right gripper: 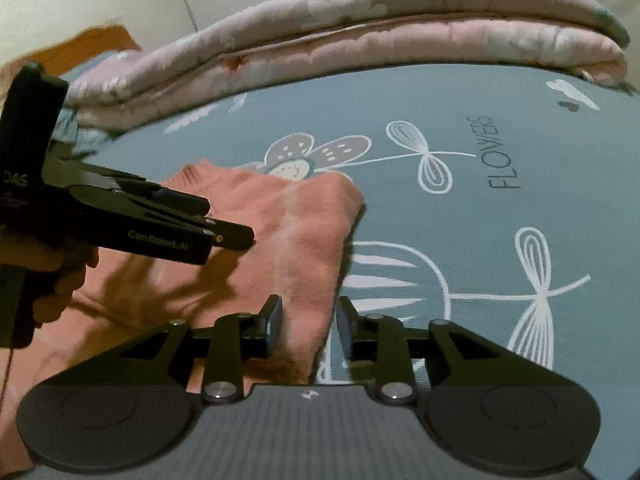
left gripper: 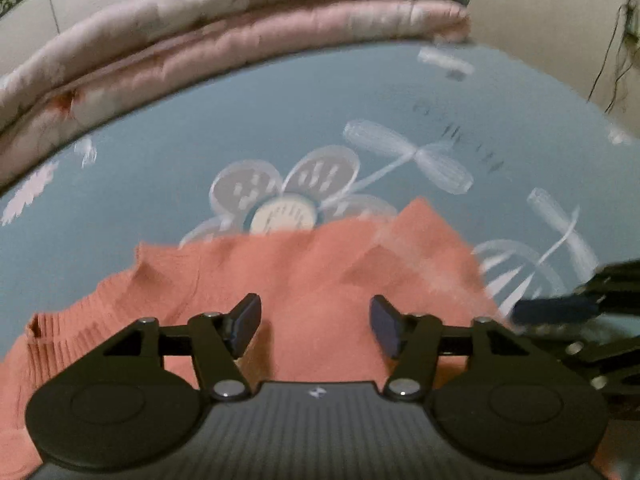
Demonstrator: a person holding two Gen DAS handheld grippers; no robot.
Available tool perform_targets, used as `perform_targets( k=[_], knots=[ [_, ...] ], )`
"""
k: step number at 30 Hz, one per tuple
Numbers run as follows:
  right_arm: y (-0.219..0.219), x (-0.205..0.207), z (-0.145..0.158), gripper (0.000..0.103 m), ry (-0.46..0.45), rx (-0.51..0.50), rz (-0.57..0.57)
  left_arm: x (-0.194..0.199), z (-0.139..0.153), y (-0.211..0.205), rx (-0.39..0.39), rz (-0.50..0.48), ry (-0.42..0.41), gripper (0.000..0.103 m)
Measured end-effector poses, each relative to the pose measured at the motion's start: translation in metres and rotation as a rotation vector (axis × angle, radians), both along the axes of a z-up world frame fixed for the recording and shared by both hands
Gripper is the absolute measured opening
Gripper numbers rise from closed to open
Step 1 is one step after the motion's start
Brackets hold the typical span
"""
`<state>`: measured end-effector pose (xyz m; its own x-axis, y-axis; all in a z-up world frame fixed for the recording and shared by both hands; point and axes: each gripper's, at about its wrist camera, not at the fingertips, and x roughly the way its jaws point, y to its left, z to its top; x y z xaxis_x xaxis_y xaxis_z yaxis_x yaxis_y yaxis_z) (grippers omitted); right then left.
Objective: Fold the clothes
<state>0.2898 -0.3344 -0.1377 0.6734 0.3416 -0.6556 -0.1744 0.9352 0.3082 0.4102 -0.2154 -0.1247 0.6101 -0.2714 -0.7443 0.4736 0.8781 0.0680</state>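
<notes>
A salmon-pink knit sweater (left gripper: 304, 276) lies partly folded on a blue-grey bedsheet with white flower drawings (left gripper: 280, 120). My left gripper (left gripper: 316, 326) hangs open and empty just above the sweater's middle. The sweater also shows in the right wrist view (right gripper: 304, 236), with its right folded edge running down toward me. My right gripper (right gripper: 309, 328) is open, its jaws on either side of that right edge near the hem, holding nothing. The left gripper (right gripper: 224, 220) appears from the side at the left, held above the sweater. The right gripper's fingers (left gripper: 560, 308) enter the left wrist view at the right.
A folded pink quilt (right gripper: 360, 32) lies across the far side of the bed and also shows in the left wrist view (left gripper: 240, 28). The sheet (right gripper: 500, 208) stretches out to the right of the sweater. A wall and dangling cords (left gripper: 616, 60) stand beyond the bed.
</notes>
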Motion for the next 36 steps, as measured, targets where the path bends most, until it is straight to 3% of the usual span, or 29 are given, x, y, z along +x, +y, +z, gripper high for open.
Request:
perform_targets(
  k=[2, 5, 8, 10, 13, 16, 19, 20, 21, 22, 24, 28, 36],
  knots=[
    [-0.004, -0.003, 0.003, 0.034, -0.037, 0.028, -0.008, -0.002, 0.008, -0.009, -0.063, -0.054, 0.003, 0.061],
    [-0.002, -0.002, -0.001, 0.033, -0.049, 0.058, 0.053, 0.002, 0.008, -0.02, -0.158, -0.117, 0.078, 0.061],
    [0.002, 0.001, -0.011, 0.034, -0.018, 0.061, 0.087, 0.017, -0.003, -0.03, -0.24, -0.115, 0.165, 0.061],
    [-0.002, 0.002, -0.012, 0.033, -0.002, 0.085, 0.085, 0.029, -0.016, -0.035, -0.224, -0.065, 0.196, 0.062],
    [-0.006, 0.003, -0.01, 0.033, 0.013, 0.09, 0.079, 0.034, -0.024, -0.042, -0.168, -0.042, 0.163, 0.068],
    [-0.005, 0.002, -0.009, 0.033, 0.013, 0.083, 0.084, 0.031, -0.012, -0.047, -0.161, -0.037, 0.16, 0.063],
    [-0.005, 0.0, -0.005, 0.034, 0.01, 0.078, 0.085, 0.018, 0.008, -0.047, -0.135, -0.084, 0.117, 0.067],
    [-0.005, -0.001, -0.004, 0.034, 0.008, 0.078, 0.084, 0.015, 0.013, -0.047, -0.084, -0.077, 0.097, 0.063],
    [-0.005, -0.001, -0.003, 0.034, 0.006, 0.078, 0.082, 0.015, 0.015, -0.047, -0.047, -0.069, 0.093, 0.054],
    [-0.006, -0.002, -0.002, 0.034, 0.004, 0.077, 0.08, 0.014, 0.017, -0.045, -0.032, -0.064, 0.098, 0.031],
    [-0.005, -0.003, -0.001, 0.034, 0.003, 0.078, 0.08, 0.021, 0.016, -0.042, -0.049, -0.053, 0.124, 0.011],
    [-0.003, -0.006, 0.003, 0.034, -0.017, 0.074, 0.077, 0.022, 0.015, -0.037, -0.12, -0.049, 0.135, 0.011],
    [-0.006, -0.002, -0.005, 0.034, 0.006, 0.086, 0.078, 0.047, -0.018, -0.053, -0.137, 0.005, 0.164, 0.012]
  ],
)
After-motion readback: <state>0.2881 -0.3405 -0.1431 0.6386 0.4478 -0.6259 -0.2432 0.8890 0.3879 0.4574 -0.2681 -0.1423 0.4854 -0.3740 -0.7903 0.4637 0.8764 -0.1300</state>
